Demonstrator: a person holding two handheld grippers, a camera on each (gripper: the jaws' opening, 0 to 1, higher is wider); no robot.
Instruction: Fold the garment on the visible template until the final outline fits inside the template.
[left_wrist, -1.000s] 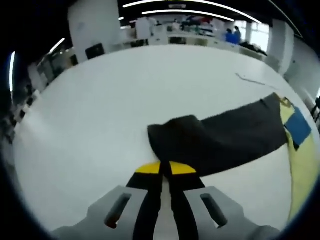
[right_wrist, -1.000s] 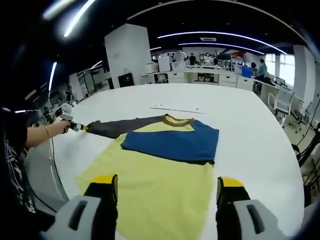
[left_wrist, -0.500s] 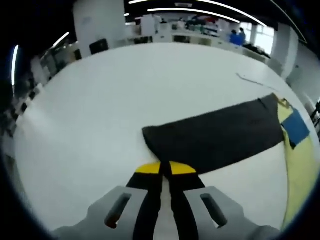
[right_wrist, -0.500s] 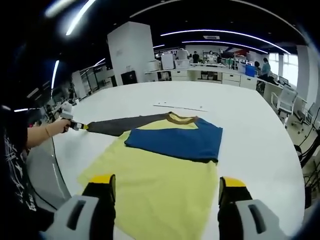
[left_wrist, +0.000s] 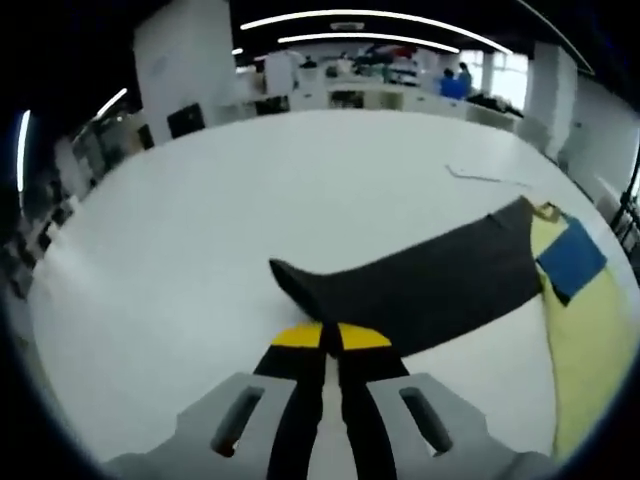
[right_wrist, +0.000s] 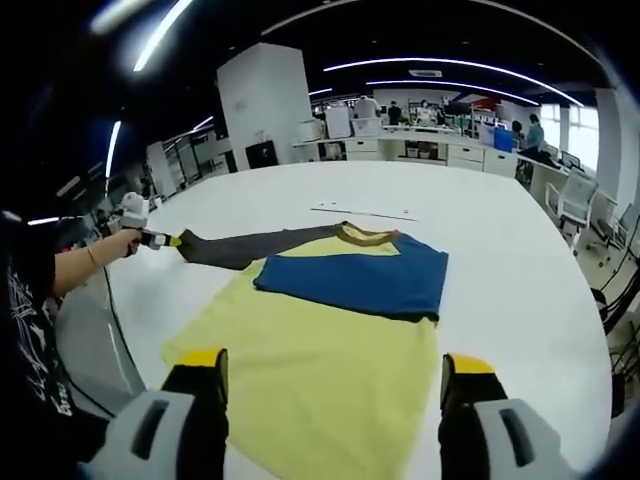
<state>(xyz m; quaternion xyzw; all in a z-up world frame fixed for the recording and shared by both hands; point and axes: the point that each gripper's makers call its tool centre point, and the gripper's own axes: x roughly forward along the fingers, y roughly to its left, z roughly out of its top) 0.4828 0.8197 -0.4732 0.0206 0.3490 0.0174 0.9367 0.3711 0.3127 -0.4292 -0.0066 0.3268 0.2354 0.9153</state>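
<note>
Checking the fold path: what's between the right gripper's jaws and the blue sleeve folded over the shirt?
In the right gripper view, just the shirt's yellow body lies between the open right gripper and the blue sleeve; nothing rests on that stretch.

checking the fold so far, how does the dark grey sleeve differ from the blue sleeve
The dark grey sleeve is stretched out sideways past the yellow body; the blue sleeve lies folded across it. The grey one's cuff is pinched in the left hand-held gripper; the blue one lies free. Both join at the collar.
</note>
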